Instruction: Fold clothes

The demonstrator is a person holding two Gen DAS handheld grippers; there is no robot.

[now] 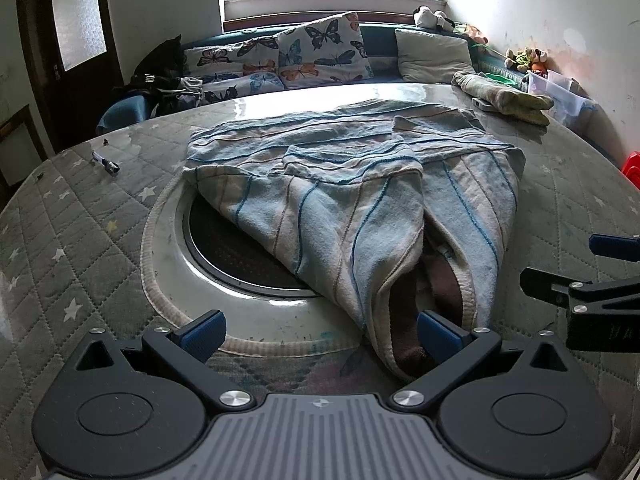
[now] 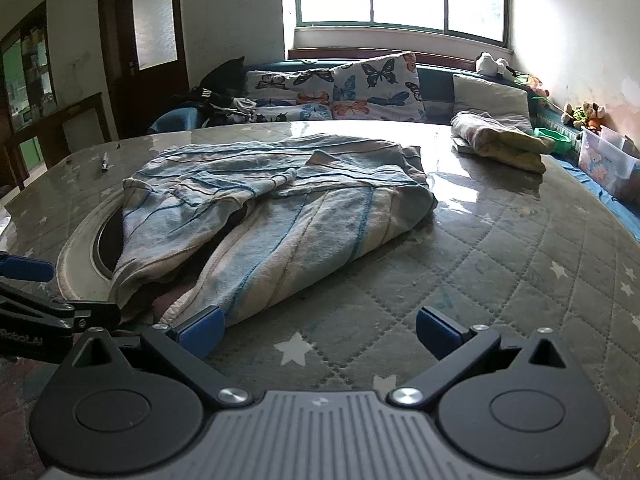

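A light blue and cream striped garment (image 1: 352, 184) (image 2: 280, 208) lies rumpled in the middle of the table, partly folded over itself, with a brown lining showing at its near opening. My left gripper (image 1: 320, 338) is open just in front of that opening; its right fingertip (image 1: 438, 334) sits at the hem. My right gripper (image 2: 318, 334) is open too, low over the tablecloth by the garment's near right corner, with its left fingertip (image 2: 202, 330) against the cloth's edge. Nothing is held. Each gripper shows at the edge of the other's view.
The table carries a grey quilted star-print cover (image 2: 500, 280) with a round inset plate (image 1: 224, 256) partly under the garment. A folded yellowish cloth (image 1: 506, 96) lies at the far right, a pen (image 1: 106, 163) at the far left. Behind stand a cushioned bench, window, plastic bins and a door.
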